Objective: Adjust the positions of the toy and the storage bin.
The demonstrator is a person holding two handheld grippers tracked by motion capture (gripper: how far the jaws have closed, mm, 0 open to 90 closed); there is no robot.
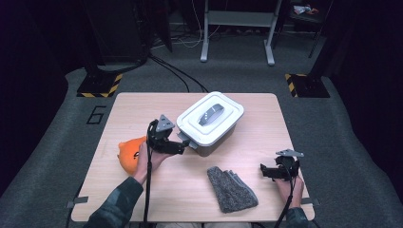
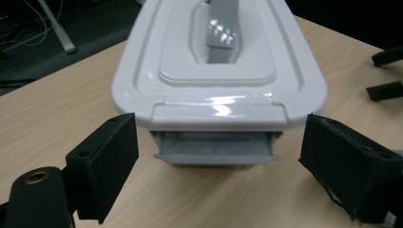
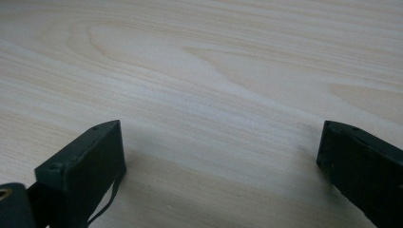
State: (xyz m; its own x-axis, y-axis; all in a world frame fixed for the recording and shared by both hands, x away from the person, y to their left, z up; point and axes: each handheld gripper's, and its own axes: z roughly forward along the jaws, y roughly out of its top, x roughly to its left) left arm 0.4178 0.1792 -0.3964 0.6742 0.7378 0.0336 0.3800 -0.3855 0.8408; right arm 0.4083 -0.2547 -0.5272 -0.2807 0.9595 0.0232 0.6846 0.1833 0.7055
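At table centre, a lidded white plastic box with grey handle [image 1: 210, 121] faces the open-jawed left gripper [image 1: 186, 142] at its 8 o'clock; right gripper [image 1: 266, 170] open, empty.

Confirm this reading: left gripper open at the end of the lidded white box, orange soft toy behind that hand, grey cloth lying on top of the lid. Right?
Not quite: the grey cloth lies on the table in front of the white box, not on its lid, as the high view shows. The rest stands.
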